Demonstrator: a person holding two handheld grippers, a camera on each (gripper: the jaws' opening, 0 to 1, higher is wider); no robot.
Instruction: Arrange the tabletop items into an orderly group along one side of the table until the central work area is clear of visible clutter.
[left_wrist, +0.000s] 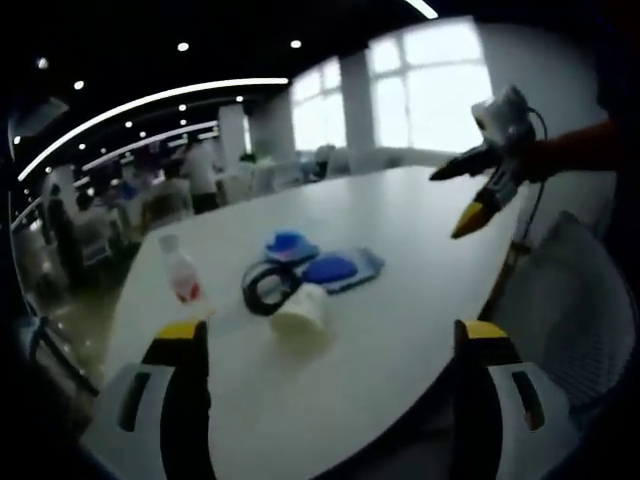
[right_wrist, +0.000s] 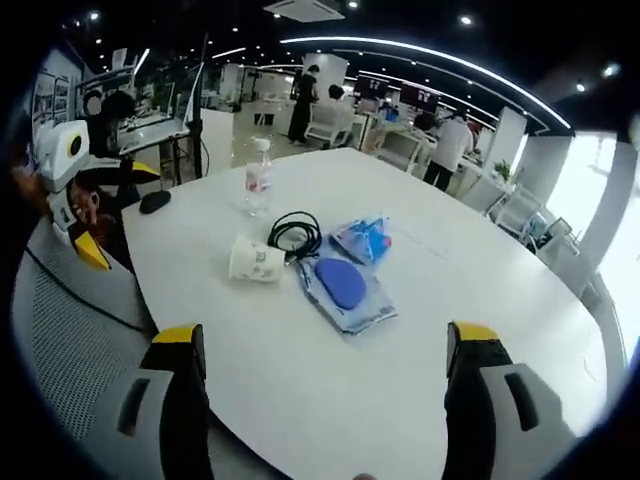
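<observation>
progress: nothing's getting grouped yet
cup (right_wrist: 255, 261): lying mid-worktop (right_wrist: 300, 400), cable (right_wrist: 296, 233) and maybe pouches (right_wrist: 347, 287) beside it
jaws: both sets hanging spread, empty

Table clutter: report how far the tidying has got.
Nothing looks done: the water bottle, tipped paper cup, coiled black cable and blue packets sit loosely mid-table. Nothing in hand: left tool and right tool hang open, apart from them. All grouping remains.
</observation>
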